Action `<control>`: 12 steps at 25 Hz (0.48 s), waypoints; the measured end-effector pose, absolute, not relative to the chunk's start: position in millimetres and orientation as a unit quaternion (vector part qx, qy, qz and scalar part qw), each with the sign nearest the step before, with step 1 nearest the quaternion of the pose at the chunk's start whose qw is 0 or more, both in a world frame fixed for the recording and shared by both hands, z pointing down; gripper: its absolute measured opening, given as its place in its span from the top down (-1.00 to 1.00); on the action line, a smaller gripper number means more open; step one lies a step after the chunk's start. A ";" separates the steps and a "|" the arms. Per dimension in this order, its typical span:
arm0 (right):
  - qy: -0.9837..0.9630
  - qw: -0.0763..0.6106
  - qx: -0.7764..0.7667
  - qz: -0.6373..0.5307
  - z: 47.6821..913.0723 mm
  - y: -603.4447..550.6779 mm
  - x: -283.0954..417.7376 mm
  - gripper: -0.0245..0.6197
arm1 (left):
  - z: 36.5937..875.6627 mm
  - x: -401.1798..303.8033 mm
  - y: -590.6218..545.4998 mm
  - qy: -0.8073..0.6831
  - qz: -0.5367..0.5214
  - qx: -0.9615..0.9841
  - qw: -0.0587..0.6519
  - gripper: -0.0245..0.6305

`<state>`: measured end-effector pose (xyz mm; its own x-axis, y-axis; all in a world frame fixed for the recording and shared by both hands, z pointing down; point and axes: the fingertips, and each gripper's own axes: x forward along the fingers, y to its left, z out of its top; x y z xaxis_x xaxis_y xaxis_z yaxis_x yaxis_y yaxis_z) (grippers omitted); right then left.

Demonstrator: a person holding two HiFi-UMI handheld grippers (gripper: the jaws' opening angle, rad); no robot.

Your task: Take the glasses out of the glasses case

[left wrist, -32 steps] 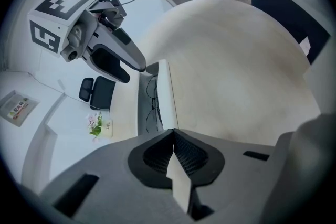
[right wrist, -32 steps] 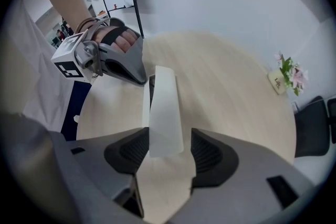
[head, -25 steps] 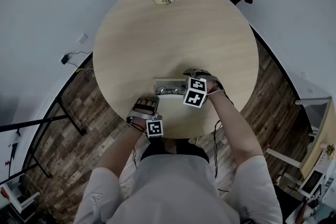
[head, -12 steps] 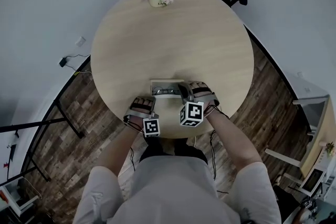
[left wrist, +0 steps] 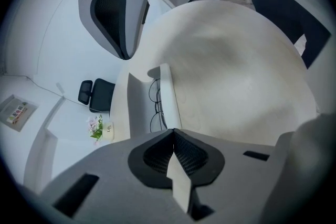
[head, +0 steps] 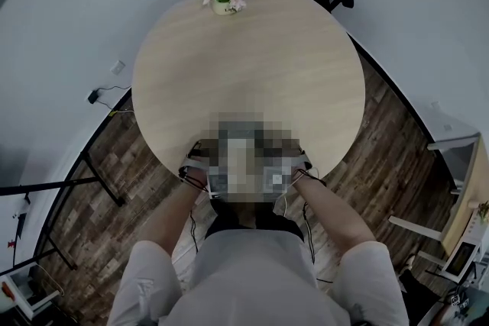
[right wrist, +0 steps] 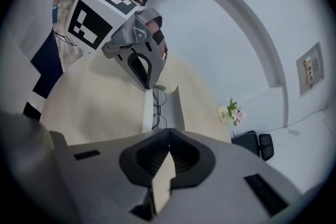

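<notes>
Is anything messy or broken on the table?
No, nothing stands out. The glasses lie neatly inside the open case, and the flower pot stands upright on the table.

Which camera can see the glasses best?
The left gripper view: the glasses lie in full sight in the open case. The right gripper view shows them too, with the left tongs crowding one end. The head view's blurred patch hides them.

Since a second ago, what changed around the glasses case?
The right gripper drew back from over the glasses case toward the person and closed its jaws, nothing visible between them. The left gripper kept its place by the case; the glasses still lie in the open case; the flower pot is unmoved.
</notes>
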<state>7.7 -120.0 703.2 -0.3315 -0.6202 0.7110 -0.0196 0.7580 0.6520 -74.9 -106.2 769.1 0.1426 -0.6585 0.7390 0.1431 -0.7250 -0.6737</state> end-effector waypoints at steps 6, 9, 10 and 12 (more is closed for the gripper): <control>-0.781 0.515 0.251 -0.248 684.8 -117.2 13.0 0.88 | 744.2 -66.5 -107.2 0.242 -0.601 -0.711 0.274 0.90; -0.792 0.496 0.281 -0.217 672.4 -117.4 18.7 0.88 | 726.3 -59.9 -106.6 0.280 -0.574 -0.737 0.220 0.90; -0.796 0.489 0.291 -0.205 667.5 -117.2 20.2 0.88 | 719.5 -58.4 -106.6 0.292 -0.565 -0.744 0.207 0.90; -0.805 0.471 0.314 -0.179 656.1 -117.3 22.7 0.88 | 702.7 -57.9 -108.5 0.320 -0.544 -0.753 0.186 0.90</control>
